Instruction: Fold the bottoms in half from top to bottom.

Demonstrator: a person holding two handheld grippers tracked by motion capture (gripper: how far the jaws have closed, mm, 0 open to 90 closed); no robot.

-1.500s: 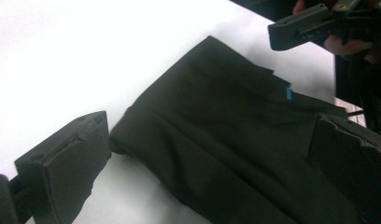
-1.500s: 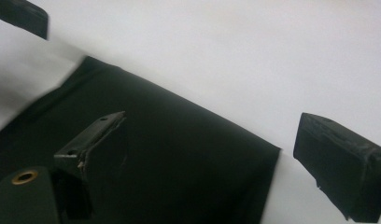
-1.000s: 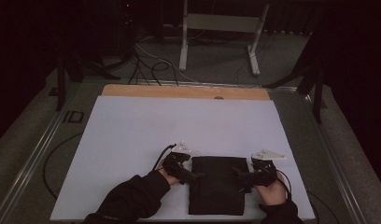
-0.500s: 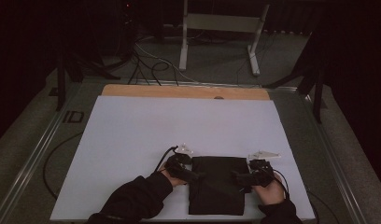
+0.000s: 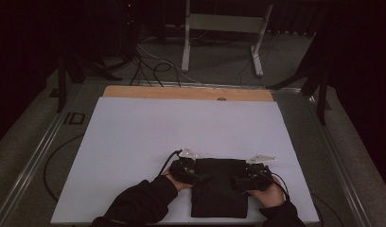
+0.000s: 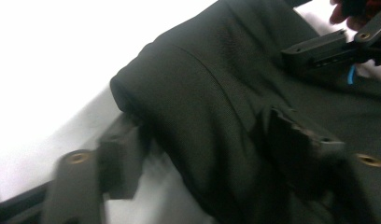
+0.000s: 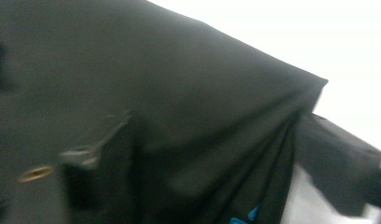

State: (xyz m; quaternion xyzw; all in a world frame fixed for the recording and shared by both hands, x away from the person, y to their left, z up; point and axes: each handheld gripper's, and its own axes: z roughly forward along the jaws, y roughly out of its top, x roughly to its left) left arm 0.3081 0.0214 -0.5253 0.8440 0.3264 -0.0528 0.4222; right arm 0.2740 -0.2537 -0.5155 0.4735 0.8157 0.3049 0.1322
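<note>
left gripper [image 5: 193, 176]: jaws closing, astride cloth [image 5: 219, 187] edge | right gripper [image 5: 238, 182]: jaws closing, astride cloth corner

The near edge of the folded black garment [image 5: 218, 189] is hidden in shadow in the high view. Both gripper views are blurred, and whether the cloth is pressed by the pads cannot be told
</note>
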